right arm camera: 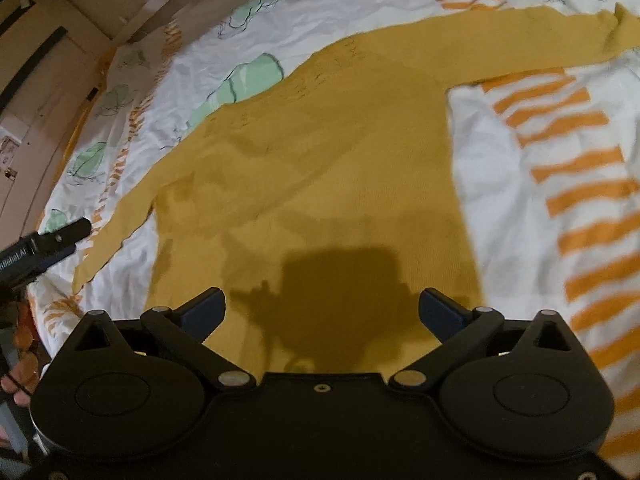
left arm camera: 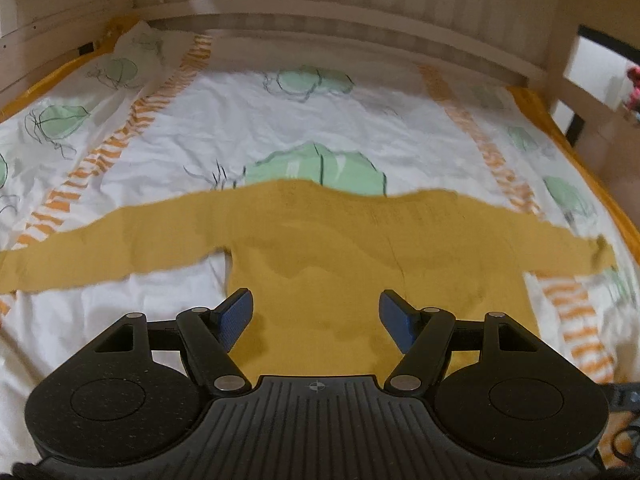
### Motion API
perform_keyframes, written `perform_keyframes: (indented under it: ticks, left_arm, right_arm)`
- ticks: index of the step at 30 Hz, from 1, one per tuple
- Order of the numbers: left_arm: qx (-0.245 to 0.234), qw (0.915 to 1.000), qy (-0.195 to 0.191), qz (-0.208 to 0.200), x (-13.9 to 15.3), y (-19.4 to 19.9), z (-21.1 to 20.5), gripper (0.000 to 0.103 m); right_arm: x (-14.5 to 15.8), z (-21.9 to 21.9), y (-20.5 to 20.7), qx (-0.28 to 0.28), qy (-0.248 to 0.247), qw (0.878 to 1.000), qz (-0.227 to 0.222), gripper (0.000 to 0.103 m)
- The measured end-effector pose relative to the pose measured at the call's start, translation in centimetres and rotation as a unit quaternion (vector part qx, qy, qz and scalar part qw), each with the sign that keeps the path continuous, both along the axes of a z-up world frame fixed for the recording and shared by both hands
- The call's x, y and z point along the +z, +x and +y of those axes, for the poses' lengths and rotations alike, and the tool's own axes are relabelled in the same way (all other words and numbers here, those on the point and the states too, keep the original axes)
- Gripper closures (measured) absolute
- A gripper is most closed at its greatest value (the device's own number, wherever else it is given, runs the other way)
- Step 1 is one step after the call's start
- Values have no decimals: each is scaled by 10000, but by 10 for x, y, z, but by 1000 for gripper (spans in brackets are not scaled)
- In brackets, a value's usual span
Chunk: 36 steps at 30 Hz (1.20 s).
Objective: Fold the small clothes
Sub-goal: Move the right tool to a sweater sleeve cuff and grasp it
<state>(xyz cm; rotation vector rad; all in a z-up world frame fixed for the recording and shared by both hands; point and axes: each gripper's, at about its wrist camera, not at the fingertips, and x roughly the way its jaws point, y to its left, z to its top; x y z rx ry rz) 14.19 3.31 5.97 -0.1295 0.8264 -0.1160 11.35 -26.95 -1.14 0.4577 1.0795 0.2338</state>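
Mustard-yellow sweater [left arm camera: 320, 280] flat on bedsheet [left arm camera: 200, 128], sleeves outspread.

White lettering on the left tool [right arm camera: 44, 246] at the far left of the right wrist view, blurred, unreadable; no other text.

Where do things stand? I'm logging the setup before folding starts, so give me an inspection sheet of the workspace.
Surface: bed sheet, white with green and orange print, wrinkled.
Job's things: mustard sweater lying flat, both sleeves spread out, unfolded.
Clutter: nothing seen.
Grippers: left claw open and empty; right claw open and empty, both above the sweater's body.
Cables: dark cable at the lower right edge.
Surroundings: wooden bed frame behind.
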Motion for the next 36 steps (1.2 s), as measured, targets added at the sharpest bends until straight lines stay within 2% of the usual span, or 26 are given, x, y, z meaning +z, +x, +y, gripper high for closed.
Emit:
perform_keyframes:
  ticks: [2,4,8,11,15,18,21,25,29,36]
  left_arm:
    - [25,9999,87,-52,-5,14,0,35]
    - [29,9999,169,-22,-9,30,-1,35]
    - [-25,9993,374,-47,-26,59,-5,35]
    - [-80,9978,661,36,-45,76,-11,35]
    - [-123,9976,618,280,-66,94,-13,35]
    - [-313,9971,484,494,-77,102,-18,35]
    - [-428,9950,701,570,-84,103,-26,35]
    - [-508,9925,703,864,-98,109,-30,35]
    - [-412,9905,674,1130,-113,118,-30,35]
    - [-419,9905,848,997,-117,122,-33,33]
  right_arm:
    - [0,-6,11,37,-285,9996,-42,0]
    - [-2,-14,24,63,-447,9989,119,0]
    - [-1,-54,52,-392,-436,9979,283,1]
    - [5,-91,71,-820,-809,9933,58,1]
    - [8,-155,92,-1672,-1023,9806,16,2]
    - [7,-206,99,-2410,-1034,9650,-91,7]
    - [4,-247,106,-2941,-1223,9479,-87,9]
    - [-7,-298,111,-3491,-1213,9292,-18,21]
    - [-24,-327,121,-3792,-1147,9181,143,34]
    - [-50,-352,138,-4119,-1190,9033,127,35]
